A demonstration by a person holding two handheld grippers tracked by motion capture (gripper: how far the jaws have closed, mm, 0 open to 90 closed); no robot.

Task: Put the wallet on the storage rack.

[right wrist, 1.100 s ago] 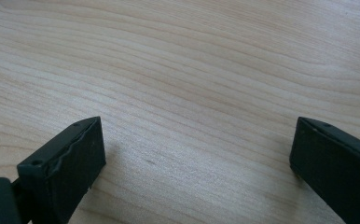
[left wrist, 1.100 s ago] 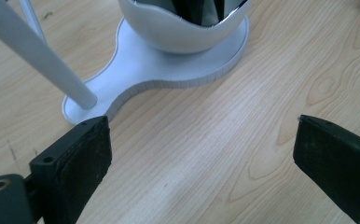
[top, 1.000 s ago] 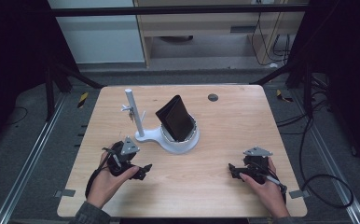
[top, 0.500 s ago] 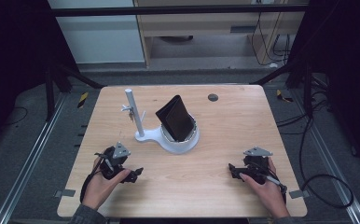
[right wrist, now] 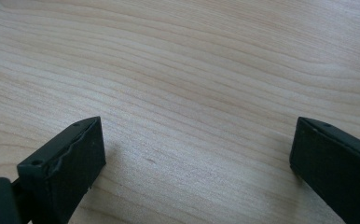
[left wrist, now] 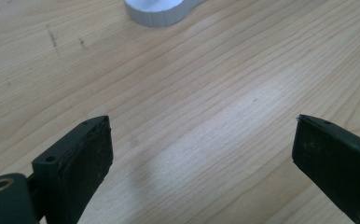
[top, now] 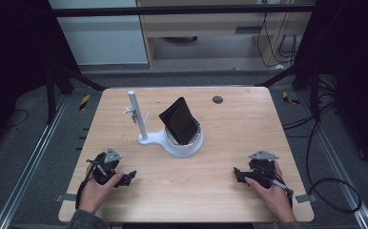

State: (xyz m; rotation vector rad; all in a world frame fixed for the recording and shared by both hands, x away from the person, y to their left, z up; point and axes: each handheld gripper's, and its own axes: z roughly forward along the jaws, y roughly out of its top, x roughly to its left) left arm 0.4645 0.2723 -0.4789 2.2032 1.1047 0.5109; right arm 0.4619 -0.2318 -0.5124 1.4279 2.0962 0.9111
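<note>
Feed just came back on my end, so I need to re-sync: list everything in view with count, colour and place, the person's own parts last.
Table: one, light wood, centre of the high view.
Stand: one, white, round base with an upright post, middle of the table.
Wallet: one, black, standing tilted in the stand's round base.
Keys: small metallic bunch hanging on the post; count too small to tell.
Disc: one, dark, small, round, at the table's far edge.
Left gripper: one, black, jaws wide apart above bare wood, near left of the table.
Right gripper: one, black, jaws wide apart above bare wood, near right.
Hands: two, left hand and right hand, each holding its gripper.
</note>
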